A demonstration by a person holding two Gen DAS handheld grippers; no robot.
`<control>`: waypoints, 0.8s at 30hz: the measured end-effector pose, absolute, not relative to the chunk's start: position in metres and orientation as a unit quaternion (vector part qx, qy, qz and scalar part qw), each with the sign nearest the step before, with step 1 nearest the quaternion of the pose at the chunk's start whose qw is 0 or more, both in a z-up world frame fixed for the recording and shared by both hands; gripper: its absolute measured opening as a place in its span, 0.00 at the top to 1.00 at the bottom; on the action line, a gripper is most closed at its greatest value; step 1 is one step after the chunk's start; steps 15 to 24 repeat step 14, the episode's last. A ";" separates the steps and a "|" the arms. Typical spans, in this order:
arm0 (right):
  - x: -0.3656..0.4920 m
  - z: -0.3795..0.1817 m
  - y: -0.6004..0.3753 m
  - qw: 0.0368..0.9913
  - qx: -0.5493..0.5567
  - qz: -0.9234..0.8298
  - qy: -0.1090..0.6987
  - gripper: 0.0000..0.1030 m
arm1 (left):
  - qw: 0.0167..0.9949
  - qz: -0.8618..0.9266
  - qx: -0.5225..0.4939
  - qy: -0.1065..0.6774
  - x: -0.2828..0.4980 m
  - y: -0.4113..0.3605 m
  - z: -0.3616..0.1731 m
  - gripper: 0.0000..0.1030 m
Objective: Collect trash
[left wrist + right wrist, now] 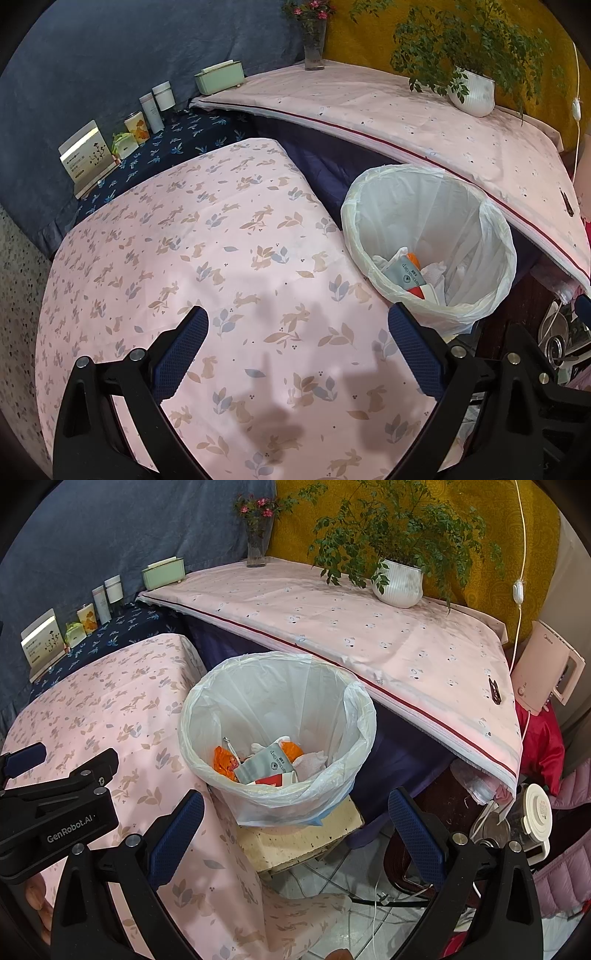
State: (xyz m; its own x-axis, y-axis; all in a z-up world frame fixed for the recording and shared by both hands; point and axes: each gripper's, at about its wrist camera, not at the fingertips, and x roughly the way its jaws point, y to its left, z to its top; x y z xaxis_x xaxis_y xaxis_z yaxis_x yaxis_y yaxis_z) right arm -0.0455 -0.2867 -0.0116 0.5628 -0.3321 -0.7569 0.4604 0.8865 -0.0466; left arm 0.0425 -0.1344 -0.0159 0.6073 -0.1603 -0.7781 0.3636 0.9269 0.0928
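Right wrist view: the trash bin (277,738), white-lined, sits on a pale block (299,838), holding a grey packet (264,766), orange wrappers (223,762) and tissue (312,760). Right gripper (295,834) hangs spread and empty before it; left gripper (297,354), also spread and empty, hovers beside it.

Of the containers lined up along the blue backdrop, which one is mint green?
The wide rectangular box at the far end of the row, sitting on the corner of the pale pink cloth. The others are white, cream or orange-patterned.
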 end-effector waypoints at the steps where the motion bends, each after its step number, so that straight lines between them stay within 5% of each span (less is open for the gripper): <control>1: -0.046 -0.011 -0.287 0.881 0.079 -0.225 0.410 0.07 | 0.888 -0.147 0.122 0.417 0.042 -0.135 -0.016 0.09; 24: -0.043 -0.018 -0.290 0.879 0.078 -0.229 0.410 0.07 | 0.884 -0.156 0.130 0.422 0.045 -0.139 -0.020 0.09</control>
